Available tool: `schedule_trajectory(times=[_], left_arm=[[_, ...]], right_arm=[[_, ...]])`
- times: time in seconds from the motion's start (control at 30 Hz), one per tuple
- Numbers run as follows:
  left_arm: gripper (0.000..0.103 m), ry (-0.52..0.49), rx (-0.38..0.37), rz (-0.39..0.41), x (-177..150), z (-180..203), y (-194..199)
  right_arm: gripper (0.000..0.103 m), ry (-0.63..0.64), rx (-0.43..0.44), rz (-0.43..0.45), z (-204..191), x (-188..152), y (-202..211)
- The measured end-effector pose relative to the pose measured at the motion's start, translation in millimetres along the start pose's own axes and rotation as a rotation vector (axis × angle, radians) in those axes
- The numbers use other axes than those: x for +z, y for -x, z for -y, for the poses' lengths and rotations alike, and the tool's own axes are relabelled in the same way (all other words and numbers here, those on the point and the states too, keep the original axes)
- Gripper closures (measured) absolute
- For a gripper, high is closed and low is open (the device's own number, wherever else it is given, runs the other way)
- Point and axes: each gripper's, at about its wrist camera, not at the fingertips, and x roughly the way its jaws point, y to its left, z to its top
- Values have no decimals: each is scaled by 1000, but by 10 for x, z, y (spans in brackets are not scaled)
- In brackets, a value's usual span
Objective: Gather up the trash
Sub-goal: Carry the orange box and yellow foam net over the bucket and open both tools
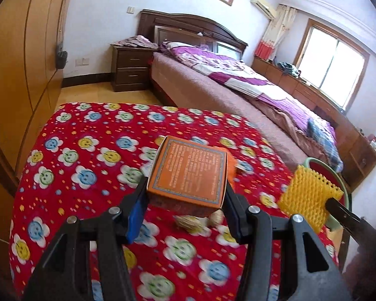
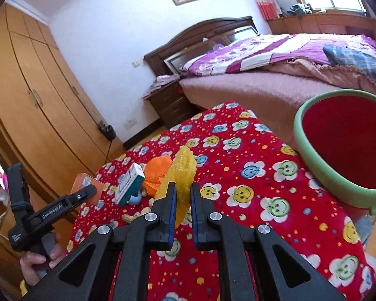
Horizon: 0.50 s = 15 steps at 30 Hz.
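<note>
My left gripper (image 1: 186,198) is shut on an orange box (image 1: 188,170), held above the red flowered cloth (image 1: 87,175). The same box (image 2: 86,184) shows at the left gripper's tip in the right wrist view. My right gripper (image 2: 183,195) is shut on a yellow foam net (image 2: 184,173), lifted off the cloth; that net (image 1: 310,198) appears at the right of the left wrist view. A red bin with a green rim (image 2: 310,155) stands to the right. On the cloth lie an orange foam net (image 2: 158,171), a white and teal carton (image 2: 129,183) and peanut shells (image 1: 200,222).
A bed (image 1: 213,95) with a purple quilt lies beyond the table. A wooden wardrobe (image 1: 25,75) runs along the left, and a dark nightstand (image 1: 131,70) stands by the bed. A person's hand (image 2: 37,260) holds the left gripper's handle.
</note>
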Motion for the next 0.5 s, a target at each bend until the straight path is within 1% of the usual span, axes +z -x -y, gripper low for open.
schedule_trajectory(times=[0.2, 0.5], left_arm=[[48, -28, -55, -16, -115, 293, 172], [48, -92, -134, -38, -205, 780, 333]], right_arm=[[93, -24, 5, 55, 78, -7, 303], [93, -59, -31, 147, 269, 30, 729]])
